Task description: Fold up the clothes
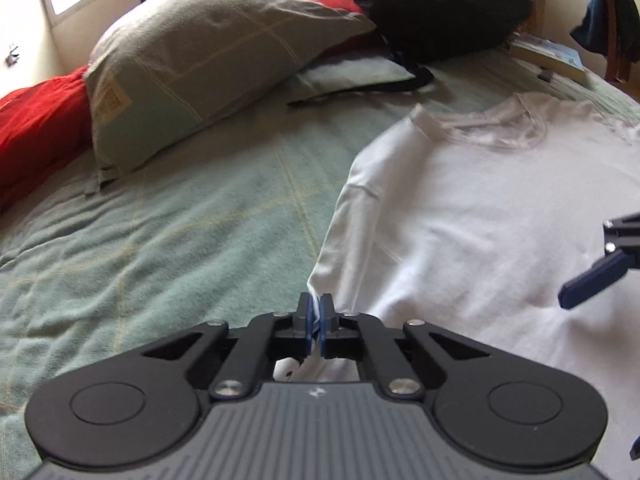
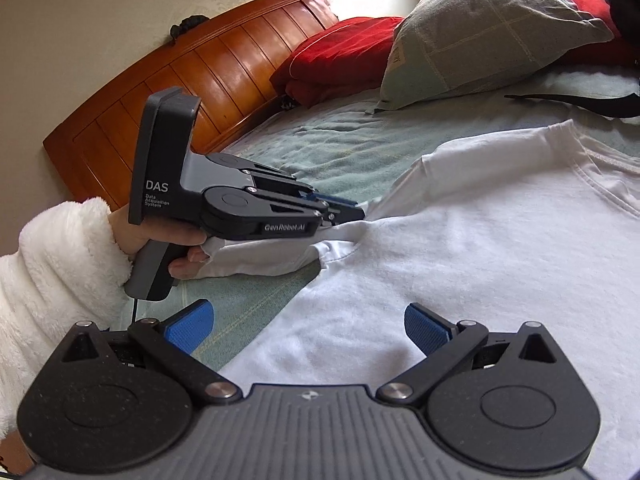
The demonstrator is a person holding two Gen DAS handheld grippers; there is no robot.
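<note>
pinching the white t-shirt sleeve, left gripper is clamped tight; right gripper gapes empty above it

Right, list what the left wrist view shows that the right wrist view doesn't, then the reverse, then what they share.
Only the left wrist view: the black backpack and a thin paperback book at the bed's far side.
Only the right wrist view: the curved wooden headboard, a fluffy white sleeve and the right gripper, jaws open above the shirt.
Both: the white cotton T-shirt, green checked pillow, red cushion, and the left gripper shut on the shirt's sleeve edge.
</note>
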